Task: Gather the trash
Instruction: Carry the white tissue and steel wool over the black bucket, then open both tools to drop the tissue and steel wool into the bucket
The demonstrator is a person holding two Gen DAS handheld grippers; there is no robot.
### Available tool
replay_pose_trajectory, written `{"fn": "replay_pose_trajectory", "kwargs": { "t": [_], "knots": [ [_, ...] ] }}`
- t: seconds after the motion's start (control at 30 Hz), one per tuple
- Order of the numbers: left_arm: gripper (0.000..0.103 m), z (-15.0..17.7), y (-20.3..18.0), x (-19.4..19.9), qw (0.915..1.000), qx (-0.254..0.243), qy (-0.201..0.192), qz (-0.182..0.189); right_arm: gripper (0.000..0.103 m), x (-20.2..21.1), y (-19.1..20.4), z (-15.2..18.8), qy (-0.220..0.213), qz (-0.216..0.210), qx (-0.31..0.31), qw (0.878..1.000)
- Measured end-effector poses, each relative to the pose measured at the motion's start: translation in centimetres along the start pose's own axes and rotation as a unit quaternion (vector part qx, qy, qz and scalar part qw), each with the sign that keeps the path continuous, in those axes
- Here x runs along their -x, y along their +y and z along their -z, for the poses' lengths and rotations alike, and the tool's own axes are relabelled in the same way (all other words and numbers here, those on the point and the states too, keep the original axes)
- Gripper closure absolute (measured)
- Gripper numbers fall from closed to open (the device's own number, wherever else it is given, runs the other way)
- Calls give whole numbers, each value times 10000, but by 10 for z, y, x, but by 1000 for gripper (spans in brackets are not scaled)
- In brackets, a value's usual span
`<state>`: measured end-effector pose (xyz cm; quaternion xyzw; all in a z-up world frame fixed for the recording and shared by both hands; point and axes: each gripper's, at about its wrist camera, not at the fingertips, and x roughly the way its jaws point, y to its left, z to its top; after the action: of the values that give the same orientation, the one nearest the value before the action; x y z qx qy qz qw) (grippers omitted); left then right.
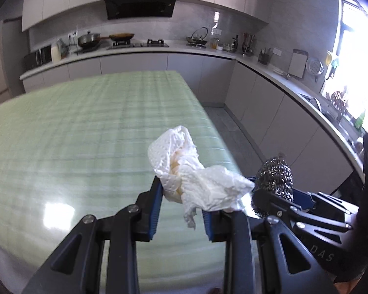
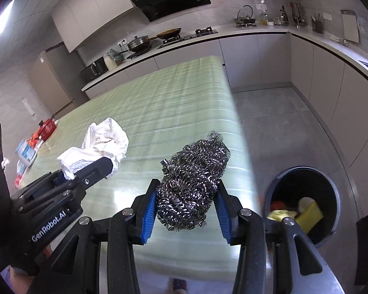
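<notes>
Above the green table (image 2: 184, 103), your left gripper (image 1: 181, 210) was clamped on a light, limp paper towel (image 1: 184, 169) and your right gripper (image 2: 186, 208) squeezed the springy steel scourer (image 2: 193, 178) across its middle, bin (image 2: 336, 196) just beside

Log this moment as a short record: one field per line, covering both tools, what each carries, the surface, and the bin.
left tool: shut on crumpled paper towel
right tool: shut on steel wool scrubber
surface: green checked table, below both tools
trash bin: on the floor right of the table, open, already holding yellow and red items
other items: red and blue packages at the table's far left edge
</notes>
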<state>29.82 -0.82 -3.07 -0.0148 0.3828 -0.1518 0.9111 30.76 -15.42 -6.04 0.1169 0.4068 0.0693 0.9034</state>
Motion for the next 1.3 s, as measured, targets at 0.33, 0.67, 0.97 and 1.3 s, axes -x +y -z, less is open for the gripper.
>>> {"fn": "replay_pose_trajectory", "kwargs": {
  "t": [0.33,0.67,0.97,1.3],
  "knots": [
    [72,11,-117,-16,9989,-217,145,382,57,68,-138,12,-15,317,-238,9992],
    [72,34,-162,-48,9950,-544,537,640,57,90,-219,36,58,754,-824,9937],
    [71,62,-174,-89,9924,-616,1028,277,57,58,-250,52,388,762,-1014,9912],
    [69,66,-180,-131,9910,-383,1280,-72,56,-5,-271,20,542,510,-824,9938]
  ]
}}
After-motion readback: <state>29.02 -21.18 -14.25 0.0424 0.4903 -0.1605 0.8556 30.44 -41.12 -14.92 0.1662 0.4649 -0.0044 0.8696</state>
